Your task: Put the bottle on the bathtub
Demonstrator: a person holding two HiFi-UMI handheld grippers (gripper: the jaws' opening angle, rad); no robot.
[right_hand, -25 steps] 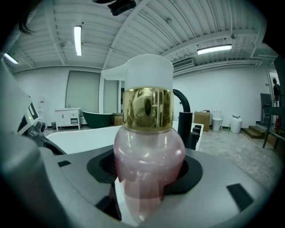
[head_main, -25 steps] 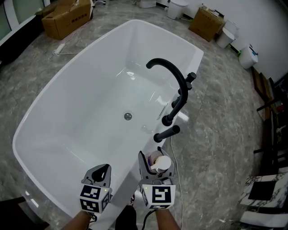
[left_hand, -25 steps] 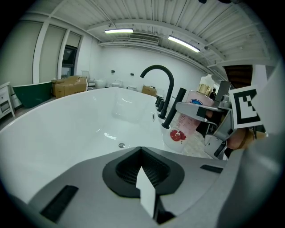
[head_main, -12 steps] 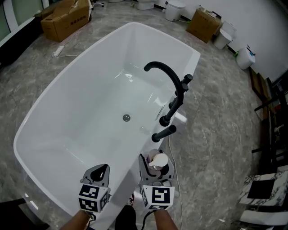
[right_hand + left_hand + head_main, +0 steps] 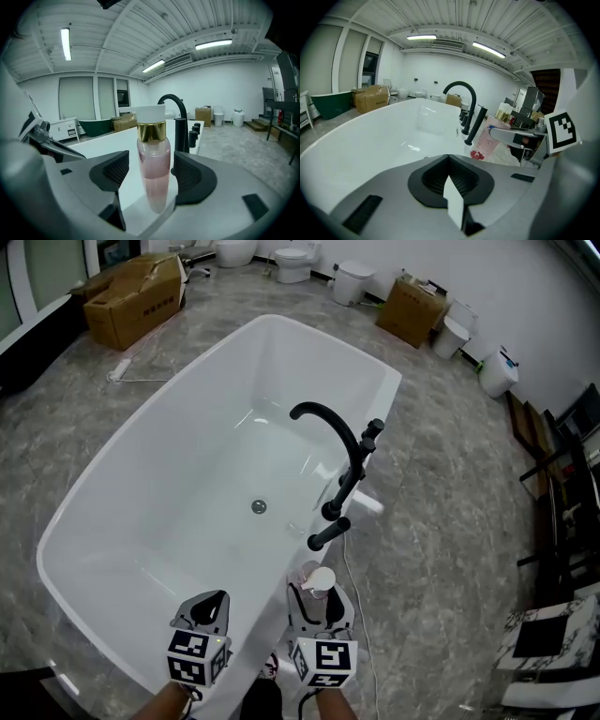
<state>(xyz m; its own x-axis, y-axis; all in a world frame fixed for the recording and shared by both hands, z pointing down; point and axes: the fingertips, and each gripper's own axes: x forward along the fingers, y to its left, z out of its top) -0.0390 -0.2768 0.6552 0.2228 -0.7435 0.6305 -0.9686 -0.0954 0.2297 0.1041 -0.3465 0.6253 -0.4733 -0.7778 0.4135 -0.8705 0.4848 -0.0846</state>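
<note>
Grippers come nearest: the left gripper (image 5: 208, 604) is clenched on nothing, while the right gripper (image 5: 319, 596) has its jaws spread, clear of the bottle (image 5: 320, 579) on both sides. That bottle stands upright on the tub (image 5: 141, 484) rim, just short of the black faucet (image 5: 333, 427). A second ago its cap sat deeper between those jaws. I'd judge it released, the placing all but done.

Head view looks down on the bathtub (image 5: 122, 488); both gripper views, low, share its faucet (image 5: 345, 482).
</note>
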